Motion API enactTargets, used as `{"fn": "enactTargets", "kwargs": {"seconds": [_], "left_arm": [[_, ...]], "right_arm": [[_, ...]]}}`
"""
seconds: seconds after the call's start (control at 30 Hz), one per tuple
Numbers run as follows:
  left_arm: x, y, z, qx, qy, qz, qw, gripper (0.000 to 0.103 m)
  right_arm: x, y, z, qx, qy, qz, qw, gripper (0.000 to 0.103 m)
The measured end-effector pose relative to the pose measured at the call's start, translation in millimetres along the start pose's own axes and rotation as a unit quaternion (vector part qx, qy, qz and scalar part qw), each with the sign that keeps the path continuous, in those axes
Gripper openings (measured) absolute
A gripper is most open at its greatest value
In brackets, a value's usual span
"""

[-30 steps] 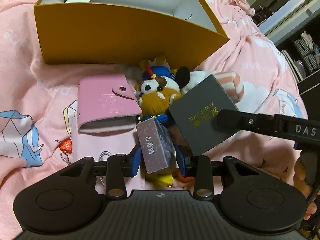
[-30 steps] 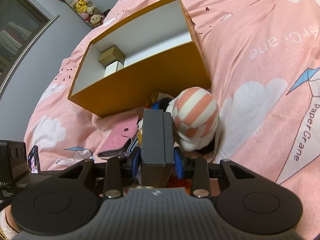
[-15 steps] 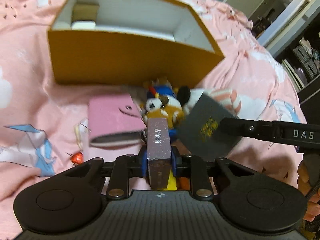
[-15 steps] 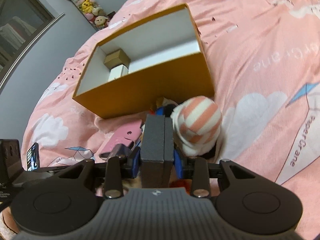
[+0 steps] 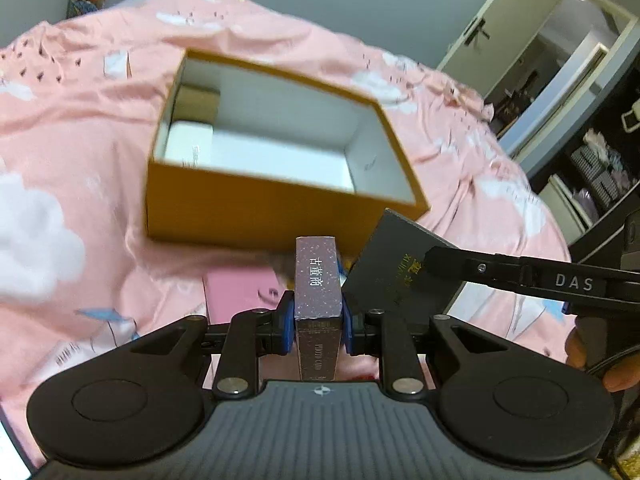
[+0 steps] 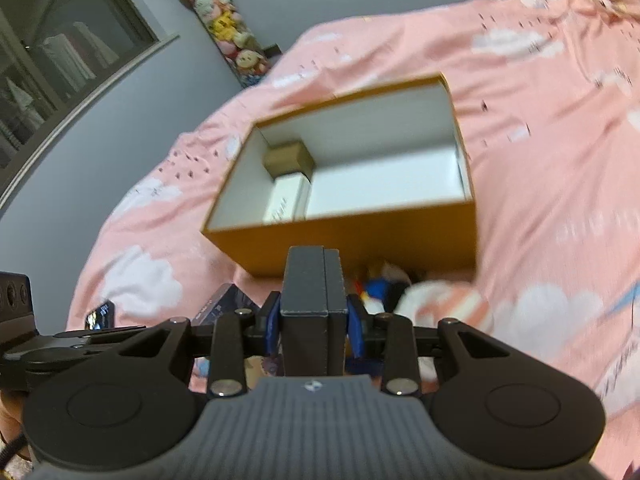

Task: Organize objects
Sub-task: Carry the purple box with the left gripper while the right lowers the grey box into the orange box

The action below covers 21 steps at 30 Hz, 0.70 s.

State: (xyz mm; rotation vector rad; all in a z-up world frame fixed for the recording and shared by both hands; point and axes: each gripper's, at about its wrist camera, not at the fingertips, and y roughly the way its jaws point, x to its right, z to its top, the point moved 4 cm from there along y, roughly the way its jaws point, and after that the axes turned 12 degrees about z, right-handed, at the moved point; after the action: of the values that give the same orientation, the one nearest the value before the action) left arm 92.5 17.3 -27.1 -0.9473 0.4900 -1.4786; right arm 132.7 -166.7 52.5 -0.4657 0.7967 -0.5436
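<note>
The left gripper [image 5: 319,322] is pinching a narrow speckled purple box [image 5: 318,292] by its long sides, the jaws having just closed in on it until the blue pads pressed against it, so the box is standing on end between them and cannot tip. The right gripper [image 6: 313,328] is clamping a dark grey box [image 6: 313,300] the same way, jaws narrow and pressing on its two broad faces; from the left wrist view that grey box [image 5: 400,268] is showing as a flat slab tilted just beside the purple one. Both boxes are hanging above the pink bed cover [image 5: 80,120], in front of the near wall of the open orange box [image 5: 256,204], which is probably where they are meant to go. Inside it, a small brown box [image 6: 288,158] and a white box [image 6: 288,196] are sitting packed against one end, likely to leave the remaining white floor free. A pink wallet [image 5: 240,292] and some soft toys [image 6: 380,280], blurred here, are lying on the bed just below the orange box, not yet sorted.
</note>
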Motion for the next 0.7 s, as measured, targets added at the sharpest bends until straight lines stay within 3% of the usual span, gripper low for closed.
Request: {"fn": "enactTargets", "kwargs": {"seconds": [0.27,0.47,0.7], "left_arm": [[-4.5,-24.5,48.8,0.033,0.012,-0.004,0.9994,0.026],[-5.7,-39.9,101.4,0.049,0.049,0.002,0.9976,0.026],[-17.4,-25.9,145.9,0.025,0.072,0.039,0.9963,0.026]], "right_arm": [[-22.7,-5.6,51.2,0.052,-0.045,0.012,0.998,0.035],[-27.7,1.0,87.7,0.095,-0.049,0.015,0.994,0.035],[-4.0,34.2,121.5,0.136,-0.012,-0.002,0.991,0.035]]}}
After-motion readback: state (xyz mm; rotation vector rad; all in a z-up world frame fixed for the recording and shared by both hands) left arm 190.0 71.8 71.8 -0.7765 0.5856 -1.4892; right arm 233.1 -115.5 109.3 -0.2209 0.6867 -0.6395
